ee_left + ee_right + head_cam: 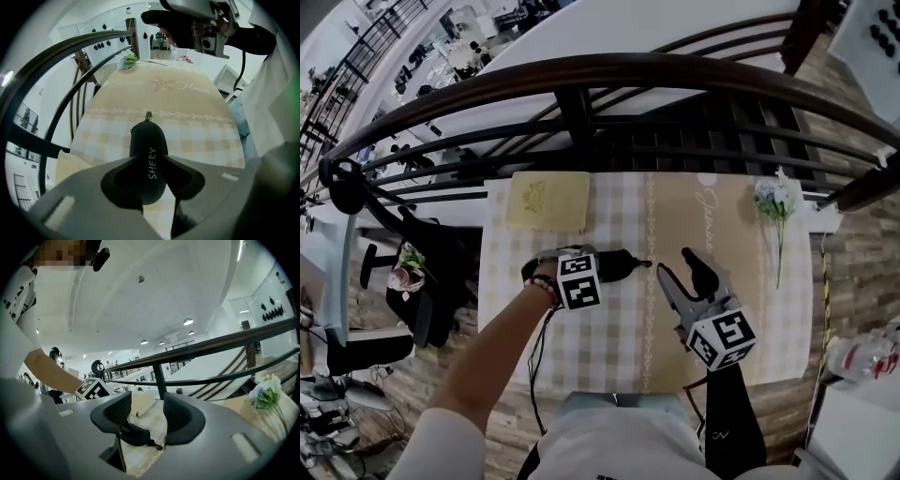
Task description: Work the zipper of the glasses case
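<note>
Glasses case [149, 161]: left gripper [151, 169] is clamping it; right gripper [147, 414] is gaping empty, best closing squarely on zipper pull [148, 114].

A checked beige tablecloth [619, 328] covers the table in the middle of the head view, with a white patterned line running down it and a plainer tan half with script to the right. A folded yellow cloth [548, 201] lies at its upper left edge, and a bunch of pale blue and white flowers [775, 202] lies at its upper right, stem pointing down the frame. A dark curved railing [581, 70] arcs across the top, a black chair [431, 267] stands at the left, and a clear bottle [862, 356] with red on it shows at the lower right.
</note>
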{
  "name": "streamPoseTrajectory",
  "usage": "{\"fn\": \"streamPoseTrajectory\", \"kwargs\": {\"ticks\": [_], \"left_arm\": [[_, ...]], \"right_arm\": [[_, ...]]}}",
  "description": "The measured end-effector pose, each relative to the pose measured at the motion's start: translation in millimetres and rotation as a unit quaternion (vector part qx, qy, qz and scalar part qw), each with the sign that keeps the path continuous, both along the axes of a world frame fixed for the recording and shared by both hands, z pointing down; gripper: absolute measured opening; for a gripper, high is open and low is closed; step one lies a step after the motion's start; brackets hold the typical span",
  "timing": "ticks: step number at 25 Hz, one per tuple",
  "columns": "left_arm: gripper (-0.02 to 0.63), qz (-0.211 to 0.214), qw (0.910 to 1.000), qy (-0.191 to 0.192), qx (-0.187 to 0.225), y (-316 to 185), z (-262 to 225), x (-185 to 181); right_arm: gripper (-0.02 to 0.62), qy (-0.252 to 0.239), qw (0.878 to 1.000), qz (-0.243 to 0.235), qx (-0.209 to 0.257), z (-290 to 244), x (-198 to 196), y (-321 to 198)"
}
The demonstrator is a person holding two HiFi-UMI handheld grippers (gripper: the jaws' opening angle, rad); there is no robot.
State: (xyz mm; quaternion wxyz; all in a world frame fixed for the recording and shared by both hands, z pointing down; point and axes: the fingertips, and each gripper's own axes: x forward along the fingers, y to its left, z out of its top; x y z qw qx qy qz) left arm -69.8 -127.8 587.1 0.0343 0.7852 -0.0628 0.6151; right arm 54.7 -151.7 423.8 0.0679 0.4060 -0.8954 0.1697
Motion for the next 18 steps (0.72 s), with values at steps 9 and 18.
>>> {"fn": "streamPoseTrajectory", "kwargs": {"ticks": [9,18], "left_arm": [[0.138,-0.022,0.9996,0.018,-0.007,-0.4,-1.1,-0.4],[0.14,-0.036,0.9982,0.044,-0.018,-2.0,-1.6,0.4]], "right_arm": [[0.218,0.077,0.993,-0.094,-0.008,26.6,-21.5,-15.5],[0.186,0.255,0.916,-0.31,-0.013,84.2,-57.9,-25.5]]}}
